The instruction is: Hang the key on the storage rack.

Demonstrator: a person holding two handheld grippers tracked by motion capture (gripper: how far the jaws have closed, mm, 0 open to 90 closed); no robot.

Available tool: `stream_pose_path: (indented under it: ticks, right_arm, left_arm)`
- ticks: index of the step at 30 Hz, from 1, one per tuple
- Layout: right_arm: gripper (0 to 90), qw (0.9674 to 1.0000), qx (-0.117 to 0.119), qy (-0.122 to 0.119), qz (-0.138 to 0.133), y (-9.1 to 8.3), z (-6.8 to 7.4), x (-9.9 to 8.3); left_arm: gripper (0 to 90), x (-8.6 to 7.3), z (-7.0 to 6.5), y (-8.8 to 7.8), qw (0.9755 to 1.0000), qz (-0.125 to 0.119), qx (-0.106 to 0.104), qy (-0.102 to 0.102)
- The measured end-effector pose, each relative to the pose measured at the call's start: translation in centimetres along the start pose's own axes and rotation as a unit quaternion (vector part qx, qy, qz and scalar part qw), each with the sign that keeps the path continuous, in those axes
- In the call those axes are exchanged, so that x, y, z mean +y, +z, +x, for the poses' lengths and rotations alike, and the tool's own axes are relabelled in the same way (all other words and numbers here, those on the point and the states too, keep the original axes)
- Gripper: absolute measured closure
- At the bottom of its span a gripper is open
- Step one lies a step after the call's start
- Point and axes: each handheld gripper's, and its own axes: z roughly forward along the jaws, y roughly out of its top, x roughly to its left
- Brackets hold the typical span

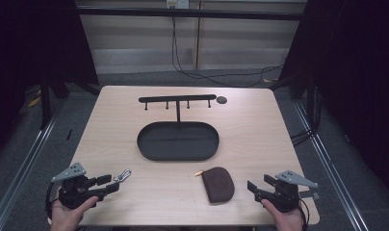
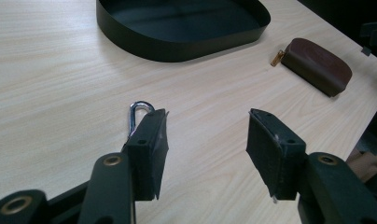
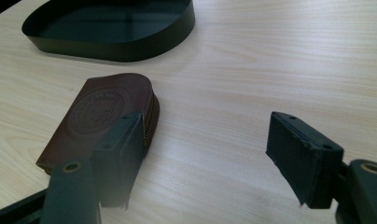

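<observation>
Near the front edge of the table (image 1: pixel 135 101), I hold both grippers low with their jaws apart and nothing between them. My left gripper (image 1: pixel 106 185) sits just beside the silver carabiner (image 1: pixel 123 175), which lies ahead of its tips with its long axis running toward the black tray (image 1: pixel 178 155). My right gripper (image 1: pixel 255 190) faces the brown pouch (image 1: pixel 219 184), lying to its left. I judge the left hand closer to a pick.
</observation>
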Motion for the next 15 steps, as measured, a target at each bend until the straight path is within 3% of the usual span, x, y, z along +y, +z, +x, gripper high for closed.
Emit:
stream_pose_path:
  ticks: [4, 6, 12, 15]
  right_arm:
    - [28.0, 1.0, 0.0, 0.008, -0.001, -0.04, -0.3, -0.03]
    - [27.9, 1.0, 0.001, 0.01, -0.001, -0.05, -0.34, -0.02]
    - [27.9, 1.0, 0.007, 0.001, 0.004, 0.06, -0.1, 0.0]
    - [27.9, 1.0, 0.006, 0.003, 0.002, -0.08, -0.05, 0.0]
  left_arm:
    - [47.9, -0.01, 0.16, 0.1, 0.9999, 0.011, 0.006, -0.008]
    - [49.2, -0.07, 0.25, 0.2, 0.9997, 0.021, -0.001, -0.011]
    - [49.5, -0.12, -0.3, 0.6, 0.9989, 0.046, 0.007, 0.002]
    - [50.0, -0.08, -0.46, 0.67, 0.9983, 0.053, 0.022, 0.004]
